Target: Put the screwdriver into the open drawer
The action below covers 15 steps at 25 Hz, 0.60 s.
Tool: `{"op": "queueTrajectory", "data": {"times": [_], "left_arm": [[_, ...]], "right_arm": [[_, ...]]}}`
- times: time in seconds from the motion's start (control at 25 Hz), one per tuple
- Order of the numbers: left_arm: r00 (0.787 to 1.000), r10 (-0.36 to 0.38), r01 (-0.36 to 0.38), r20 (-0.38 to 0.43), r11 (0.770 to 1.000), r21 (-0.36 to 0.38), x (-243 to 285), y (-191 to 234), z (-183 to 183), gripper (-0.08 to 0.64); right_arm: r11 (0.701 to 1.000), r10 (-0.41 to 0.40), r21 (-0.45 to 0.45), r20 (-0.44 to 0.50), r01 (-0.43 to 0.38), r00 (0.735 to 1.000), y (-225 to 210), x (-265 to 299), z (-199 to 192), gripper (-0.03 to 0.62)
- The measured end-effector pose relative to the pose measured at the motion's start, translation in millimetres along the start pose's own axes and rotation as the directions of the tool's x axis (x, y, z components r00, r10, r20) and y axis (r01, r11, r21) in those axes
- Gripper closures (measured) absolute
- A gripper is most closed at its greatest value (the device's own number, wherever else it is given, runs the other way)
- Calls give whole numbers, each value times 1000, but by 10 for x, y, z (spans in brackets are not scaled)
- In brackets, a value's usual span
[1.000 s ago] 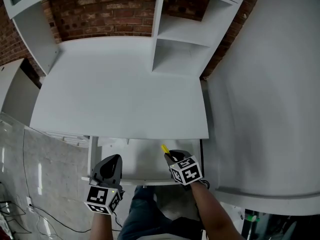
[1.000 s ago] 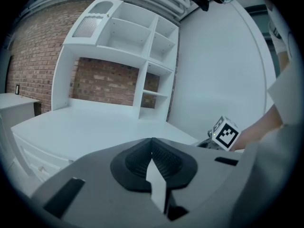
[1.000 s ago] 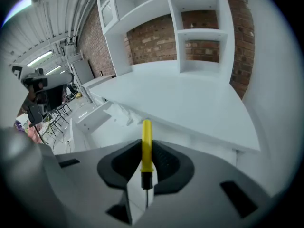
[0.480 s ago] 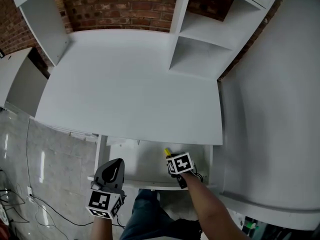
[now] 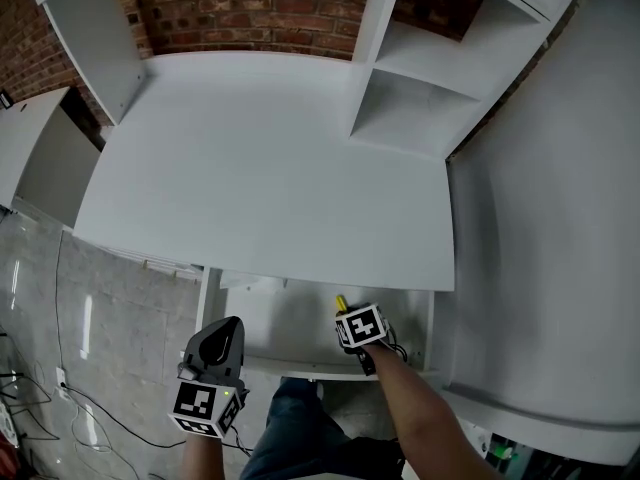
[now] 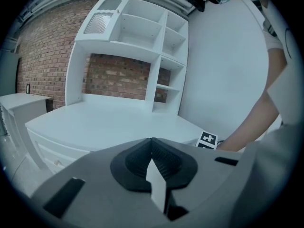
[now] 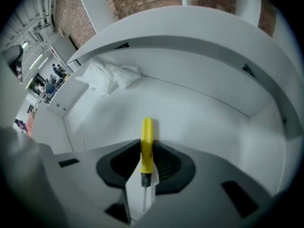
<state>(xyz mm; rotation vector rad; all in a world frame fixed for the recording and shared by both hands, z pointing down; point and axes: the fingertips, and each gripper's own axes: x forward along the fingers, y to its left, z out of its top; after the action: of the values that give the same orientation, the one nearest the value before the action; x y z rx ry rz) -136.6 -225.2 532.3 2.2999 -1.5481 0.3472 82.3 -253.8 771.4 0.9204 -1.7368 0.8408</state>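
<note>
A yellow-handled screwdriver (image 7: 147,146) is clamped between the jaws of my right gripper (image 7: 147,163), its handle sticking out forward and its metal shaft running back between the pads. That gripper (image 5: 352,320) points steeply down inside the open white drawer (image 5: 290,320) under the desk, and only the yellow tip (image 5: 341,303) shows past its marker cube. My left gripper (image 5: 222,343) hovers at the drawer's front left corner, jaws shut and empty (image 6: 153,167).
A crumpled white cloth (image 7: 111,76) lies at the drawer's back left. The white desk top (image 5: 260,178) overhangs the drawer, with a shelf unit (image 5: 420,98) at the back right against a brick wall. A white wall panel (image 5: 560,228) stands on the right.
My right gripper has dropped down into the drawer with the screwdriver and tipped more steeply. The left gripper has drifted slightly lower by the drawer's front left.
</note>
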Motion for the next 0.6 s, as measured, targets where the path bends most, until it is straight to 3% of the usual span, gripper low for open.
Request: {"op": "queueTrajectory", "data": {"times": [0.12, 0.32, 0.6], "left_arm": [[1000, -18, 18, 7, 1000, 9, 6, -51, 38, 548], [998, -48, 48, 33, 999, 18, 10, -154, 138, 548], [990, -103, 101, 96, 994, 30, 20, -424, 433, 548]], "right_arm": [[1000, -7, -21, 14, 7, 1000, 27, -53, 14, 410], [1000, -12, 3, 124, 12, 992, 13, -433, 171, 394], [998, 52, -34, 284, -44, 957, 123, -1304, 323, 337]]}}
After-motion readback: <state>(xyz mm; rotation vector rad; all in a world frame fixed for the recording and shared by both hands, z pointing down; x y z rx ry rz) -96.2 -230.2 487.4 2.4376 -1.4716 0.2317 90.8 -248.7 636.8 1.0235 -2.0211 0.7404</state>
